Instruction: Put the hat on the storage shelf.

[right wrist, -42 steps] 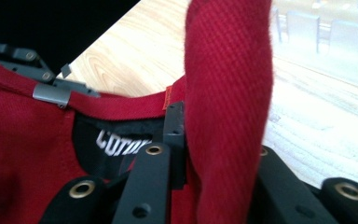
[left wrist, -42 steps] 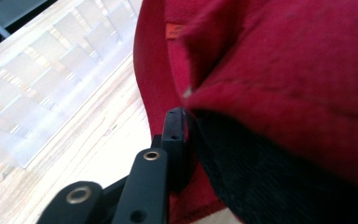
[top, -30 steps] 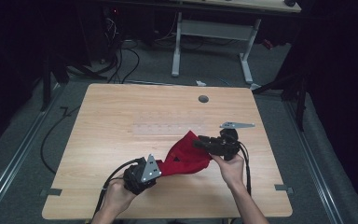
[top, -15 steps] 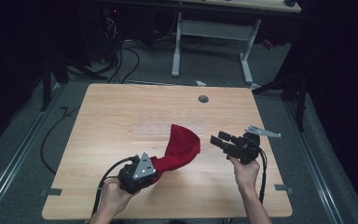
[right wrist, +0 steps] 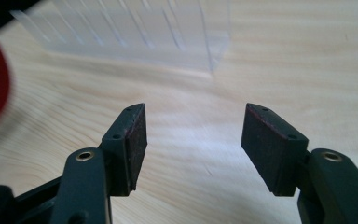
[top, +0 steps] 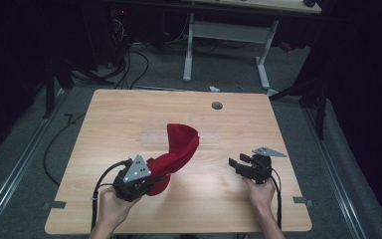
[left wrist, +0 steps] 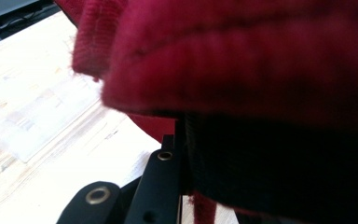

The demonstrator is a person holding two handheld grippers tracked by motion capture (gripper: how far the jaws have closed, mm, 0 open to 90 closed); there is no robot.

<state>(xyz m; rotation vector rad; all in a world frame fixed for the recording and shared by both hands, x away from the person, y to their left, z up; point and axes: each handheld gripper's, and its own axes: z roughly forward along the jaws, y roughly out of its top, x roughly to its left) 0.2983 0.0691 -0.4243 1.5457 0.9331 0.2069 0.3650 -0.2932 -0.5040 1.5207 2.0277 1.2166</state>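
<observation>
A: What is the left gripper (top: 151, 181) doing with that red cloth (top: 179, 149)?

B: Its jaws are pinched tight on one end of it, near the table's (top: 104, 124) front edge. The rest of the cloth rears up and curls over toward the middle of the table, so I judge that the hand is lifting it by that end to let it hang free or open out.

A: In the left gripper view the red fabric (left wrist: 242, 60) bulges right over the jaws.

B: Yes, the grip sits deep in a bunched fold, not on a clean hem.

A: And the right gripper (top: 235, 163)?

B: Well apart from the cloth, low over bare wood at the right side, jaws spread with nothing between them. They have just been opening. Its pads (right wrist: 137, 140) face a clear plastic tray (right wrist: 135, 32) lying flat farther off.

A: So it is free to take another hold?

B: Probably; a second corner would let the two pull the cloth flat.
</observation>
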